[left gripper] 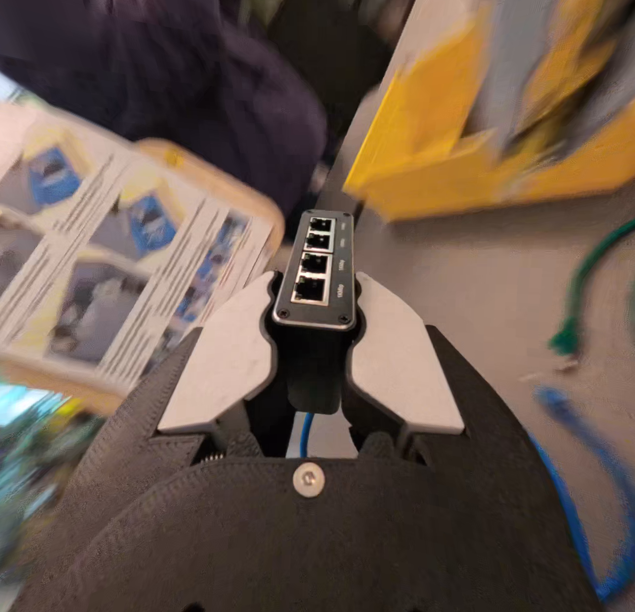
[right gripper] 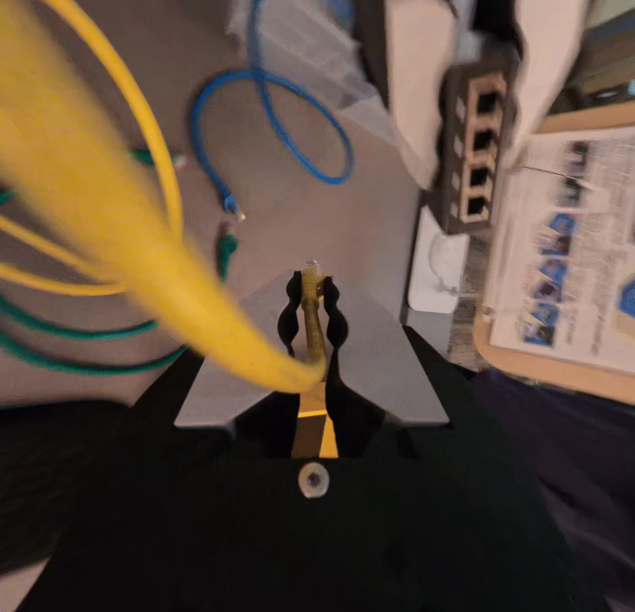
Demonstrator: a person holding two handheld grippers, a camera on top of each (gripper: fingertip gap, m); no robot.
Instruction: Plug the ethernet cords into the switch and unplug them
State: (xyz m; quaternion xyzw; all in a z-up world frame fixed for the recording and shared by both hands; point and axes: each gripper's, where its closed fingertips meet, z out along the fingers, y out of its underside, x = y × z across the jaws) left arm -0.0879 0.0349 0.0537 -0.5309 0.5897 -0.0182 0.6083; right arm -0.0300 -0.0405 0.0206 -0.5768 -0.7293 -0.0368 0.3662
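Note:
My left gripper (left gripper: 314, 279) is shut on the black ethernet switch (left gripper: 314, 272), held above the table with its row of empty ports facing the camera. The switch also shows in the right wrist view (right gripper: 476, 149), clamped between the left gripper's white fingers (right gripper: 415, 90). My right gripper (right gripper: 311, 279) is shut on the plug end of a yellow ethernet cord (right gripper: 311, 307); its clear plug tip sticks out past the fingertips, some way left of and below the switch. A blue cord (right gripper: 271, 114) and a green cord (right gripper: 79, 334) lie loose on the grey table.
A wooden clipboard with printed sheets (left gripper: 103, 252) lies left of the switch; it also shows in the right wrist view (right gripper: 567, 252). A yellow box (left gripper: 446, 131) stands on the grey table (left gripper: 446, 286). A person's dark sleeve (left gripper: 171, 80) is behind. A white object (right gripper: 436, 276) lies under the switch.

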